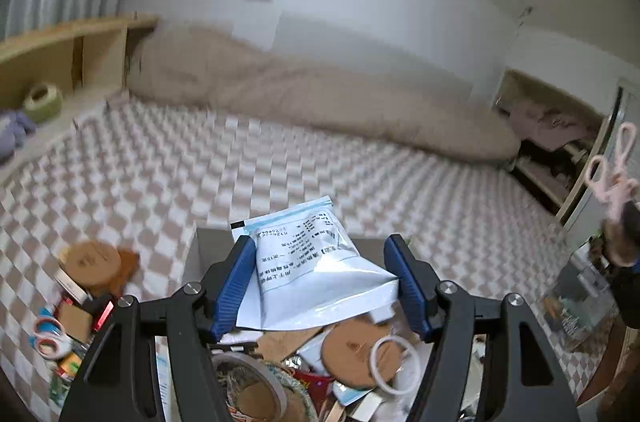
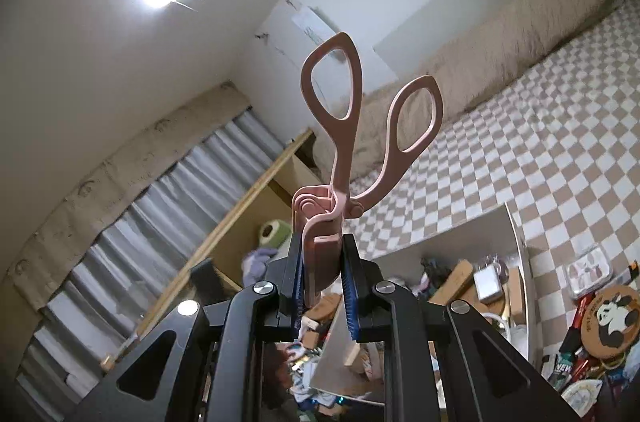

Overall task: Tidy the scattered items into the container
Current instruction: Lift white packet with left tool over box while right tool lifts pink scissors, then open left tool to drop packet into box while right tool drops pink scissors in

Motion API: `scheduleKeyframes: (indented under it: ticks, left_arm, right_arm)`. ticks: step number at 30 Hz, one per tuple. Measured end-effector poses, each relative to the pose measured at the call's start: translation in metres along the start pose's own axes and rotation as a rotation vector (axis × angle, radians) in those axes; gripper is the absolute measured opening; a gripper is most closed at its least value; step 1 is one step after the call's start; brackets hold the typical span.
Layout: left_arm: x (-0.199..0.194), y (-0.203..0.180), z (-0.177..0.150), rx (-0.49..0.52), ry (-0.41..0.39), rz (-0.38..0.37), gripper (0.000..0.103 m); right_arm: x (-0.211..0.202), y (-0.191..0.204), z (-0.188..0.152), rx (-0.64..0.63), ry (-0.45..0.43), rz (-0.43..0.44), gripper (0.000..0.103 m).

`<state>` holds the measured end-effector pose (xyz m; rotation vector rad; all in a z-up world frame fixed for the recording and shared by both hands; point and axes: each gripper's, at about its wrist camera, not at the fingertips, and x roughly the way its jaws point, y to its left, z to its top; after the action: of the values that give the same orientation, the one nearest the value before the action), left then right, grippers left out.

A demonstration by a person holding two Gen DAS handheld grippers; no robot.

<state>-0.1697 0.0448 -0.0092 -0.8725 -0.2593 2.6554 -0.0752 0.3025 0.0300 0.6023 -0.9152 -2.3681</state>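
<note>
My left gripper [image 1: 322, 262] is open over the grey container [image 1: 192, 258]. A white and blue plastic pouch [image 1: 316, 274] lies between its blue fingers [image 1: 236, 282], resting on the items in the box, such as a round wooden coaster [image 1: 352, 350] and a tape roll [image 1: 252, 382]. My right gripper [image 2: 322, 270] is shut on a pink eyelash curler [image 2: 348, 150], held up in the air with its handles upward. The curler also shows at the right edge of the left wrist view [image 1: 612, 166]. The container lies below in the right wrist view [image 2: 516, 262].
Scattered items lie on the checkered bedsheet [image 1: 200, 162]: a wooden coaster [image 1: 92, 262] and small tape rolls [image 1: 48, 334] left of the box, a panda coaster [image 2: 612, 318] and packets to its right. A beige blanket [image 1: 320, 94] lies along the wall. A wooden shelf [image 1: 60, 54] stands at the left.
</note>
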Motion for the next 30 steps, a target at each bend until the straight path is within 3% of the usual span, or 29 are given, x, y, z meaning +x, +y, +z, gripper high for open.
scheduleKeyframes:
  ticks: [4, 9, 11, 18, 30]
  left_arm:
    - [0.033, 0.006, -0.015, -0.020, 0.093, 0.021, 0.067]
    - [0.043, 0.020, -0.025, -0.107, 0.140, 0.027, 0.073]
    - [0.037, 0.026, -0.026, -0.136, 0.129, 0.035, 0.079]
    - [0.016, 0.027, -0.023, -0.108, 0.084, 0.069, 0.080]
    - [0.001, 0.016, -0.026, -0.040, 0.052, 0.066, 0.085]
  right_arm:
    - [0.019, -0.020, -0.010, 0.042, 0.052, -0.028, 0.018]
    - [0.034, -0.041, -0.019, 0.087, 0.099, -0.065, 0.018]
    - [0.038, -0.046, -0.022, 0.101, 0.114, -0.079, 0.018]
    - [0.053, -0.057, -0.035, 0.103, 0.186, -0.150, 0.018]
    - [0.094, -0.034, -0.069, -0.090, 0.385, -0.225, 0.018]
